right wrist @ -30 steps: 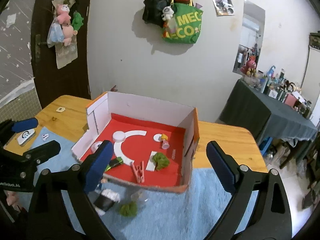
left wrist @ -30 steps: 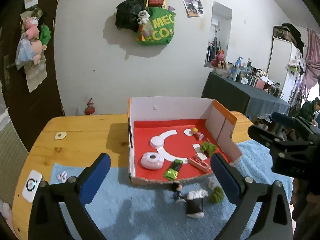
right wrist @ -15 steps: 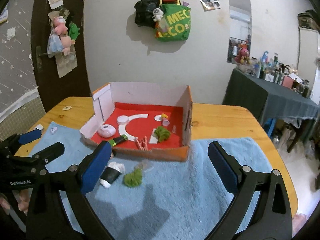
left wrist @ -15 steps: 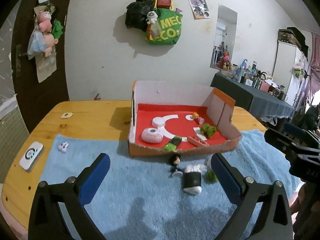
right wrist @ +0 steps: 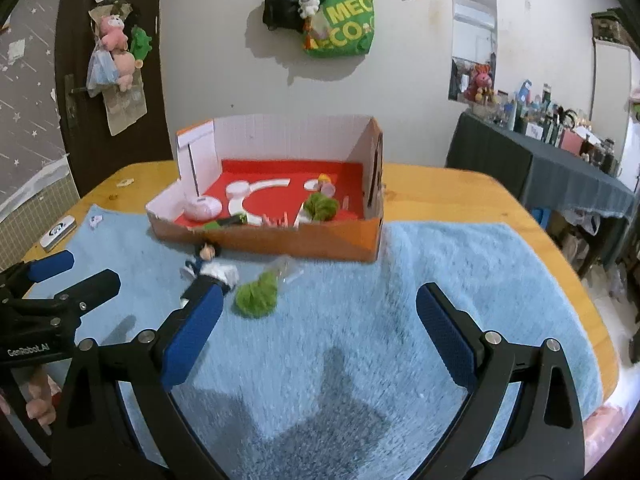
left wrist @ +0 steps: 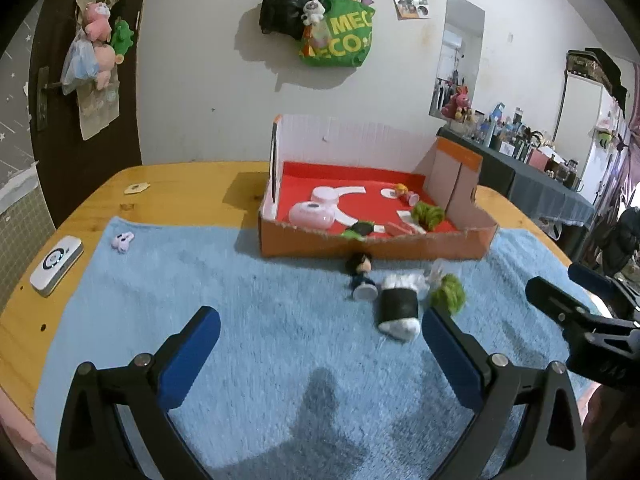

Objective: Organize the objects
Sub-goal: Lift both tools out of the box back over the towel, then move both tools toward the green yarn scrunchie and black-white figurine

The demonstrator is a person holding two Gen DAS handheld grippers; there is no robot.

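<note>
blue towel (left wrist: 248,320) now fills your view: you've pulled both grippers, left gripper (left wrist: 320,344) and right gripper (right wrist: 320,320), back, jaws apart and empty, leaving the figurine (left wrist: 362,270) unboxed.

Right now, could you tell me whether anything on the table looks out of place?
Yes: a small figurine, a black-and-white roll and a green pom-pom lie on the blue towel, outside the box that holds similar items.

A green bag (left wrist: 338,36) is being hung on the wall beside a black bag (left wrist: 282,10); plush toys (left wrist: 96,52) are being held on the dark door, and bottles (right wrist: 556,120) are being kept on a dark-clothed side table (right wrist: 552,176)
</note>
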